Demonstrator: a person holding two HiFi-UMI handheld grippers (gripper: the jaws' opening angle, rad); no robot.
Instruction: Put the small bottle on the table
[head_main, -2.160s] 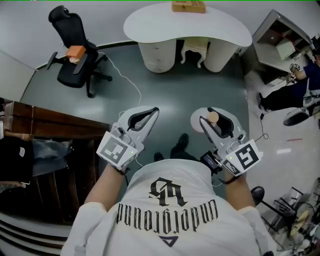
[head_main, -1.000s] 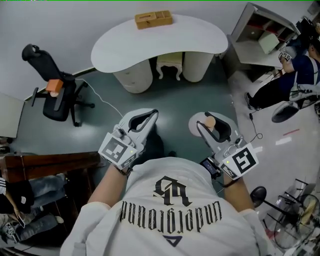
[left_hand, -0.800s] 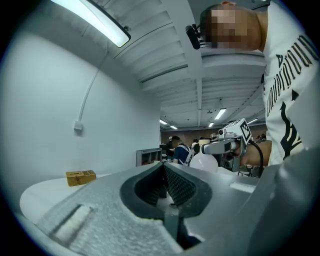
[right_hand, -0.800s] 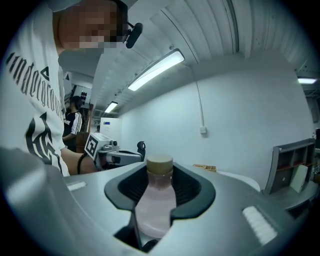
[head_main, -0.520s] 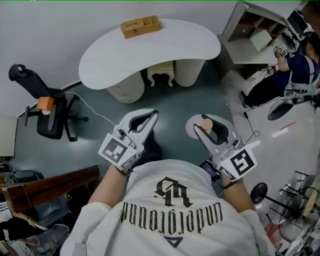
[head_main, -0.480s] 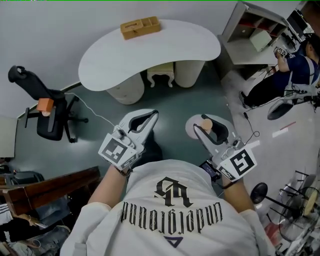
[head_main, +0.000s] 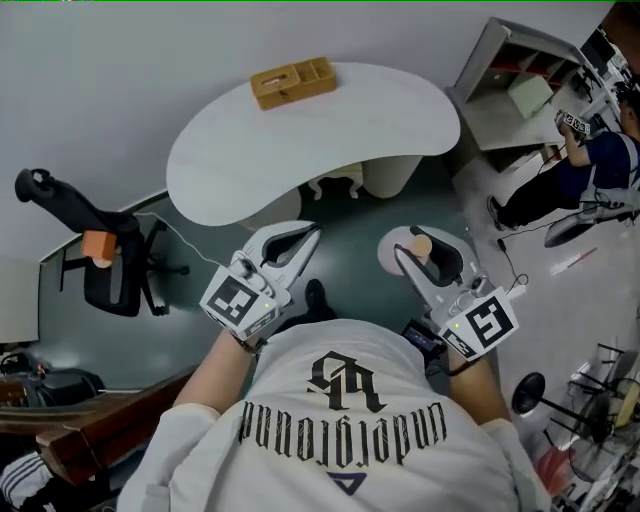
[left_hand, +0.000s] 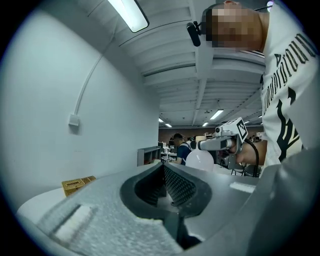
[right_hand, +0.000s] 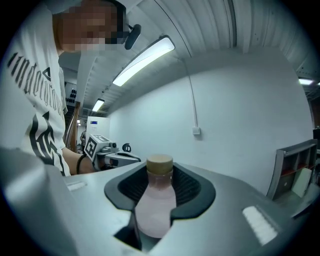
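Head view: person faces white tabletop (head_main: 400, 120), claw in each hand. Right claw (head_main: 424, 250) clamped on small bottle (head_main: 421, 245), held in air above green floor (head_main: 350, 212), well apart from tabletop. Right gripper view: small bottle gripped by body between dark pads, tan cap on, cap end toward claw tips, contents pale pinkish. Left claw (head_main: 300, 238) closed, tips together, nothing between them. Wooden box (head_main: 293, 82) with compartments sits near tabletop's far edge; contents not discernible.
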